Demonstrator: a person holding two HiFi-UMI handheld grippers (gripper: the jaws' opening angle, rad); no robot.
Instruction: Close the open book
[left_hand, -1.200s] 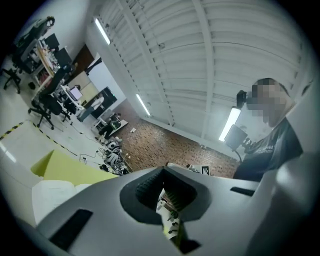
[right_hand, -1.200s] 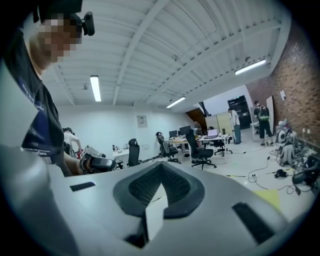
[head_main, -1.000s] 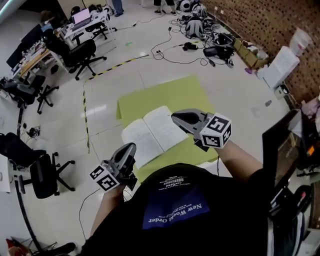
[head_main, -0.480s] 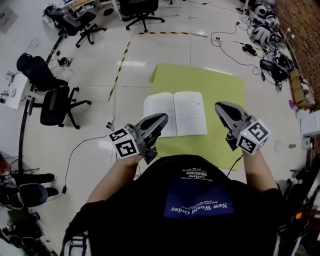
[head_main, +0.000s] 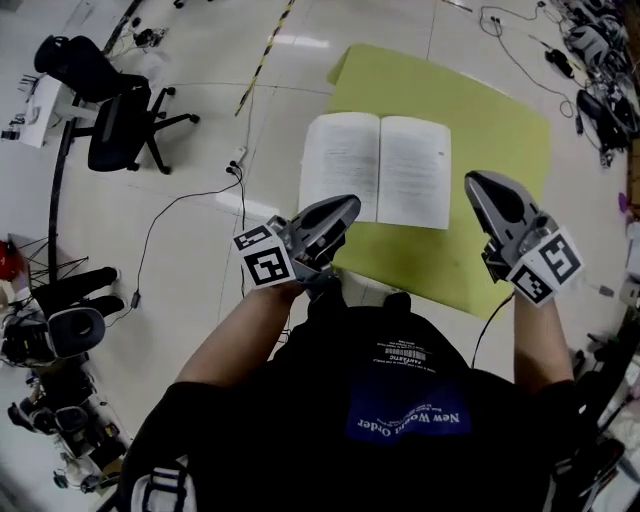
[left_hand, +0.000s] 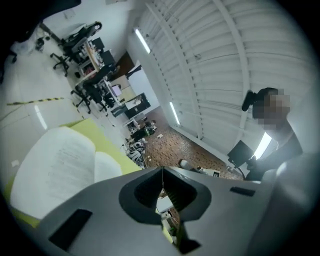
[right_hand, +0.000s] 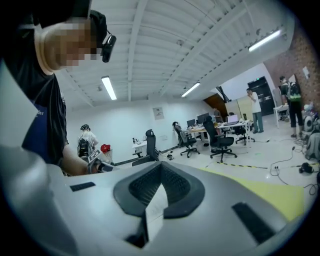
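Left tongs: the left gripper (head_main: 350, 206) is pressing its two jaws tight together, tip to tip; in the left gripper view (left_hand: 162, 173) nothing is sitting between them; it is holding nothing.
Right tongs: the right gripper (head_main: 478, 184) is also closing its jaws at the tips (right_hand: 160, 168); nothing is being pinched there; only pale floor is showing through the little gap behind the tips.
Book and left tongs: the open book (head_main: 377, 170) is lying flat with both white pages facing up; the left tongs' tip is sitting over the near corner of the left page; whether it is touching the paper I cannot tell; in the left gripper view the pages (left_hand: 55, 160) are bulging up at the left of the jaws.
Book and right tongs: the right tongs' tip is hanging just beside the right page's outer edge, over the mat, not on the book.
Book and both tongs: the book is lying between the two tongs, a bit further out than they are.
Under the book: a yellow-green mat (head_main: 500, 130) is lying on the pale floor (head_main: 200, 150); the book is resting on its left half.
Further out: a black office chair (head_main: 120, 120) is standing well to the left; a thin cable (head_main: 190, 200) is curling across the floor; yellow-and-black tape (head_main: 265, 55) is running away past the mat's far left corner.
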